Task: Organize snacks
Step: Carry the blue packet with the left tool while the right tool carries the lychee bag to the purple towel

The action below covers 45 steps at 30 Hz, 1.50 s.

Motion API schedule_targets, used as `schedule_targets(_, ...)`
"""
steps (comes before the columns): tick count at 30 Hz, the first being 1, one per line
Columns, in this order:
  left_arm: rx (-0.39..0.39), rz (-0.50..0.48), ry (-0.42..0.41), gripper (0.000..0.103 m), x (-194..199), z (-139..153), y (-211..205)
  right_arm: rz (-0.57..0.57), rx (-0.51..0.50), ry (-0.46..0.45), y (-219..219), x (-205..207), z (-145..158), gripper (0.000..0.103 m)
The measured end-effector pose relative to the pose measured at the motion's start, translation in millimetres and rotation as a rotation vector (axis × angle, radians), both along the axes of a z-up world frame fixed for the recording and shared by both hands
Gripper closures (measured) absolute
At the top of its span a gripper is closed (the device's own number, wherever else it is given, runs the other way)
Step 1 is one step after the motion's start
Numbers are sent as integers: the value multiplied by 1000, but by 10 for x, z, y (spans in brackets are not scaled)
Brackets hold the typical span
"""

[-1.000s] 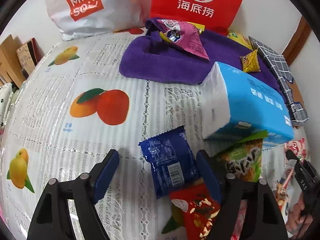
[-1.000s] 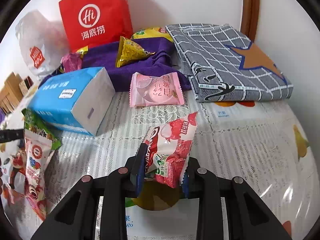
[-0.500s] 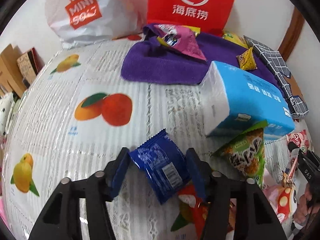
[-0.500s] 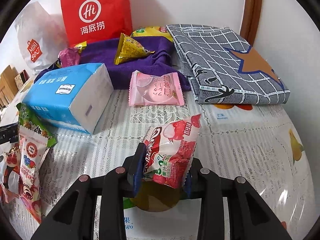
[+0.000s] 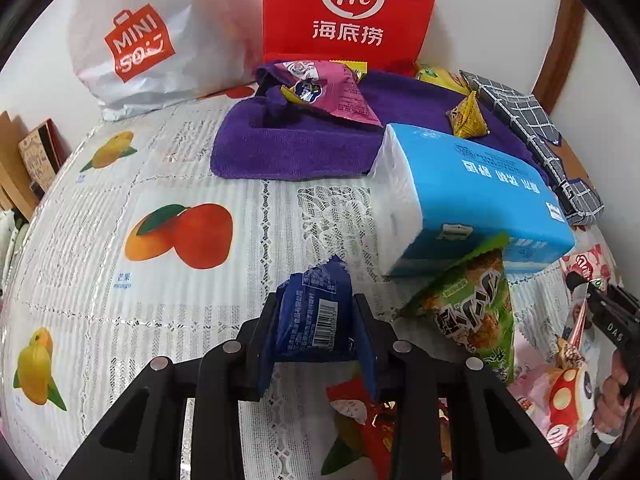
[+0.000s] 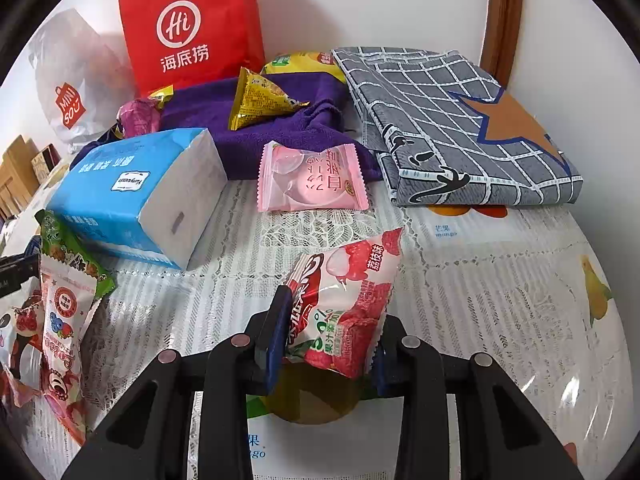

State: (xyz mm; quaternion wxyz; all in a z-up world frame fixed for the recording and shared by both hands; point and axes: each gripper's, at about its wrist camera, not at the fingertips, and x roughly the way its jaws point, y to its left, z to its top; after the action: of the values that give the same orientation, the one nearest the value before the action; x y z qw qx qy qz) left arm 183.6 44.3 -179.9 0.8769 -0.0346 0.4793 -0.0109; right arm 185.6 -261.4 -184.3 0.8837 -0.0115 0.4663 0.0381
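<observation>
Left gripper (image 5: 316, 332): its blue pads are pressing both sides of a dark blue snack packet (image 5: 314, 312), barcode facing the camera, the packet crumpled between them.
Right gripper (image 6: 330, 336): its jaws are clamping a red-and-white lychee snack packet (image 6: 348, 300), which is standing tilted above the tablecloth.
Tablecloth (image 5: 160, 280): white lace pattern with printed mangoes, covering the table under everything.
Green snack packet (image 5: 472, 312): lying just right of the left gripper, its top corner leaning on the blue tissue pack (image 5: 472, 196).
Red snack packet (image 5: 360, 412): lying under the left gripper's right finger, partly hidden.
Pink round-sweet packet (image 6: 312, 178): lying flat at the front edge of the purple towel (image 6: 280, 132).
Yellow triangular packet (image 6: 260, 98): sitting on the towel.
Pink-purple packet (image 5: 324, 90): resting on the towel's left end.
Back wall: red paper bag (image 5: 352, 12) and white Miniso bag (image 5: 136, 40) are standing there.
Grey checked cloth (image 6: 460, 124): folded, lying right of the towel.
</observation>
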Motion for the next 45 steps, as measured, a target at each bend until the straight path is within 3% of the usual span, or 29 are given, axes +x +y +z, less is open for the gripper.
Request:
schedule_targets(6,-12,39,-69,67,-85,-32,6,1,10,1,-13,-4,-4,67)
schedule_targets(19,34,39,-66,69,-74,-38,-44,4,23,0,-38,-4,-4,66)
schedule_targets(26,20,72,-73,71,-127,82,59,-14,72,-1,-126,-12,33,75)
schedule_targets(34,-21,70,-88,71,-169,430,97,27,91,-55,40,-107,409,75)
schedule_targets(45,-76,-4,-127,71,-43,963,-102,81,103,-145,343,-61,982,75)
